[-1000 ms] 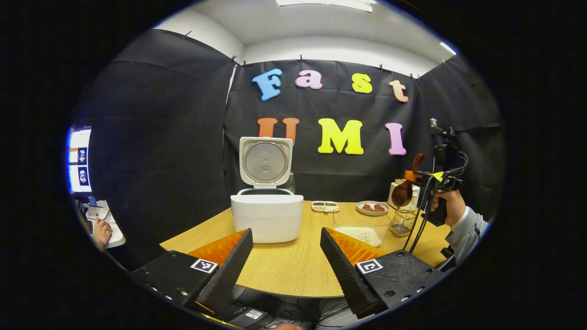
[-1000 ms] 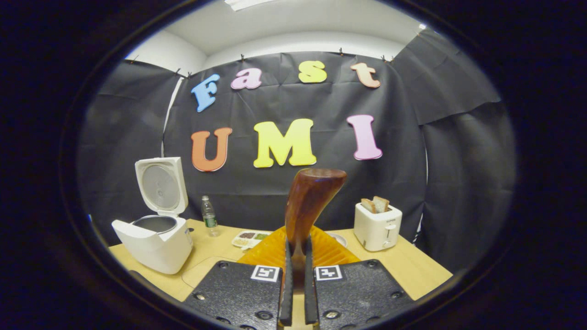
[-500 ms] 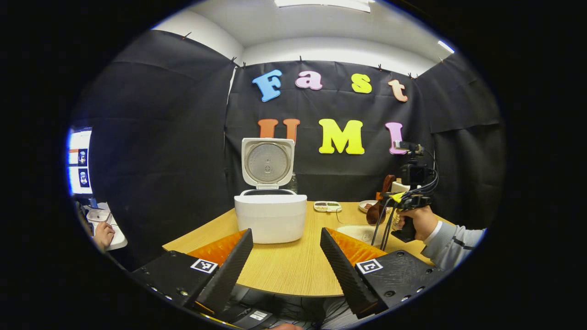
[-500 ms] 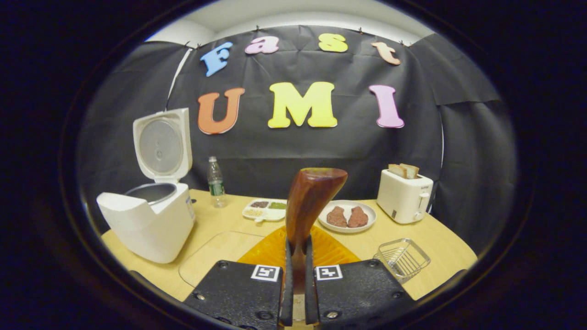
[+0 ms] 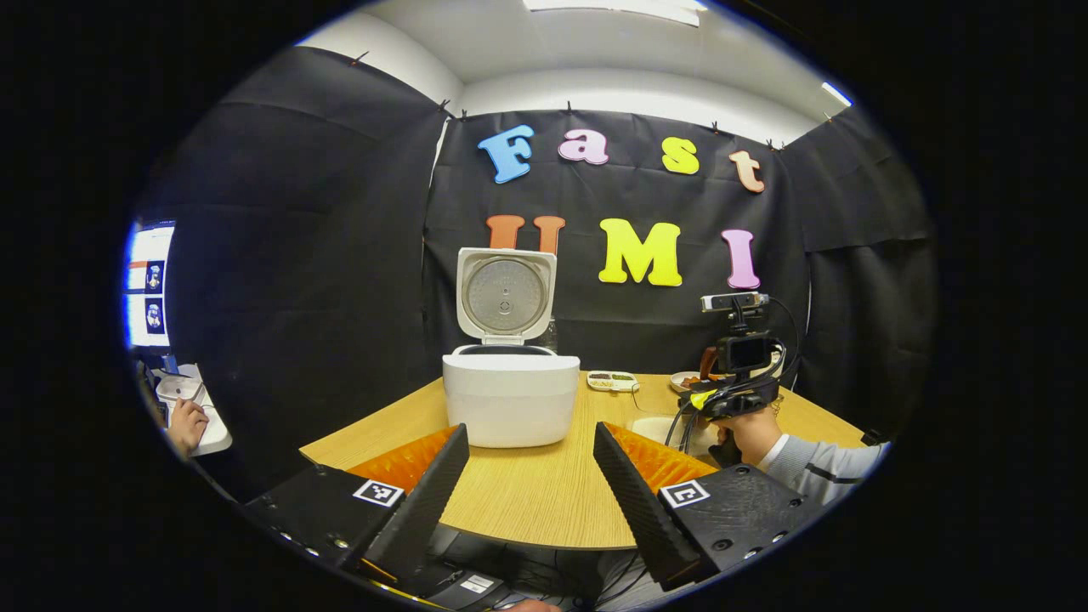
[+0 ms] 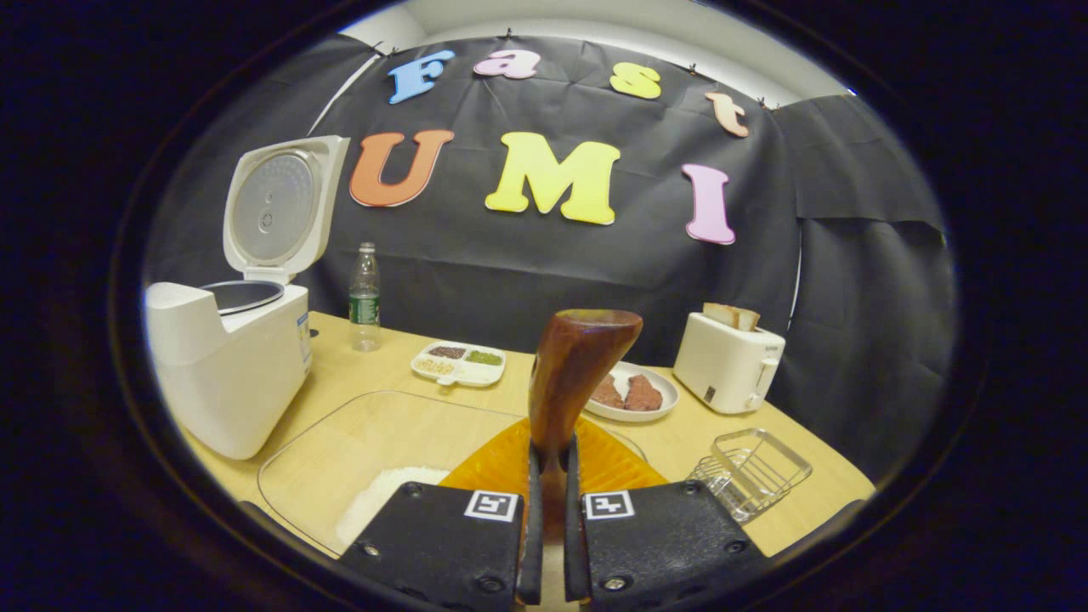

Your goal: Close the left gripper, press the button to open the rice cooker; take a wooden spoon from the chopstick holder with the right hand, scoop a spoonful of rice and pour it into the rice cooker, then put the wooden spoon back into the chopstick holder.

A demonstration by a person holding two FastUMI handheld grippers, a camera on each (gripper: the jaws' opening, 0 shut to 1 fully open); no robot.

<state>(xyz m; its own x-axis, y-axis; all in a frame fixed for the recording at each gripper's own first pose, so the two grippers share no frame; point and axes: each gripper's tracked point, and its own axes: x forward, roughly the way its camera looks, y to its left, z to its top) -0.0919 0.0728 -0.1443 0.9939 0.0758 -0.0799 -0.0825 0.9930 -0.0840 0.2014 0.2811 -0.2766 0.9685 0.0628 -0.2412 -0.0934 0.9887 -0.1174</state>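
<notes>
We are gripping the spoon [image 6: 571, 374] in our right gripper [image 6: 548, 544], both fingers clamped on its handle. Its long axis is running up and away from the fingers, with the bowl end pointing up and tipping slightly right. It is hanging over the near edge of a clear rice tub [image 6: 365, 442], where white rice [image 6: 382, 501] is lying just left of the fingers.

Our left gripper [image 5: 527, 484] is resting spread wide with nothing between its fingers, aimed at the cooker [image 5: 510, 399] on the table [image 5: 527, 501]. The cooker's lid [image 5: 506, 293] is standing upright, open, and the pot is showing as a grey rim in the right gripper view.

Beyond the spoon, a plate [image 6: 633, 395] is sitting right behind it, a sectioned dish [image 6: 459, 363] to its left, and a bottle [image 6: 365, 297] beside the cooker. A toaster [image 6: 727, 365] is standing at the right, with a wire holder [image 6: 752, 472] lying in front of it, well apart from the spoon.
</notes>
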